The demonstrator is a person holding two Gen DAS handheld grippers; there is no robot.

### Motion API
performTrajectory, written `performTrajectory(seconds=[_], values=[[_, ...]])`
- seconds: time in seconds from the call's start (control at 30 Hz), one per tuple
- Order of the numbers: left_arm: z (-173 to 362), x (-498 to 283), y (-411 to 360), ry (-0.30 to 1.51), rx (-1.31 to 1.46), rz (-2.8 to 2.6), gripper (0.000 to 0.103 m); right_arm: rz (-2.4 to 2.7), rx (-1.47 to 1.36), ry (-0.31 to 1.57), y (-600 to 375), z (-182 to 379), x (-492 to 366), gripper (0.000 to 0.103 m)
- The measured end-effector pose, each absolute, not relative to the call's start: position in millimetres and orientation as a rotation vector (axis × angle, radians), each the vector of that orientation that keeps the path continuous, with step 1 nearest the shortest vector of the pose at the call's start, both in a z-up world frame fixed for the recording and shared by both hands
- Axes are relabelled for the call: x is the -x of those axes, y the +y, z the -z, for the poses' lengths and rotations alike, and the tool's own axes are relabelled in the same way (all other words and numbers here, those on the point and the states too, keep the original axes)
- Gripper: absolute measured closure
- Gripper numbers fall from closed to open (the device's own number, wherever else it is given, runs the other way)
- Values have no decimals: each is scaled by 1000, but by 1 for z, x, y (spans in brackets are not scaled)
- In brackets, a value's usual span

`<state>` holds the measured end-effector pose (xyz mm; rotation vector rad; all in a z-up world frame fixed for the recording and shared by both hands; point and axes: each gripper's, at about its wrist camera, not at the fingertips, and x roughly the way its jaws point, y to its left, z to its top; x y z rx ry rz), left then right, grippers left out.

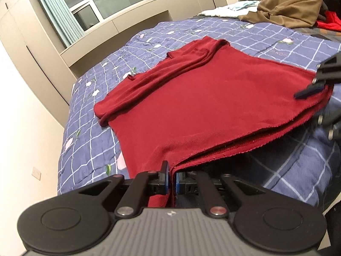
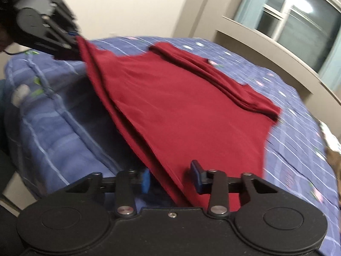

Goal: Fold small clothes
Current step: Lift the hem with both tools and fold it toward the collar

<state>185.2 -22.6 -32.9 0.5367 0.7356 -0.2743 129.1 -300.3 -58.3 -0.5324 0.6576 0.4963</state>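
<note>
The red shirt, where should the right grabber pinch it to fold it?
Probably the near bottom corner of the red shirt, from the bed's near edge. The hem layers there are stacked and lifted off the blue quilt, already between the open right gripper. The left gripper pinches the other corner.

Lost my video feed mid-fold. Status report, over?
Left gripper shut on red garment hem corner, lifted. Right gripper open, other corner between its fingers, unpinched. Garment half-folded on blue quilt. Nothing obstructing.
</note>
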Motion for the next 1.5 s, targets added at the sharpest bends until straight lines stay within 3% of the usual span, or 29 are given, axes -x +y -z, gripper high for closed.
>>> performTrajectory(seconds=[0.27, 0.43, 0.47, 0.63, 0.67, 1.1, 1.5], values=[[42, -181, -22, 748, -591, 278, 97, -439, 551, 645, -341, 54, -126, 79], [49, -180, -21, 761, -624, 284, 93, -461, 564, 655, -352, 53, -127, 81], [53, -179, -19, 773, -630, 285, 91, -471, 564, 656, -353, 52, -126, 88], [68, -177, -11, 827, -656, 271, 93, -500, 588, 664, -355, 48, -125, 97], [67, -176, -8, 830, -649, 273, 97, -506, 584, 667, -355, 45, -126, 97], [24, -214, 2, 763, -613, 304, 98, -532, 470, 661, -361, 1, -178, 98], [-53, -349, 13, 656, -580, 257, 98, -494, 567, 532, -350, -63, -329, 98]])
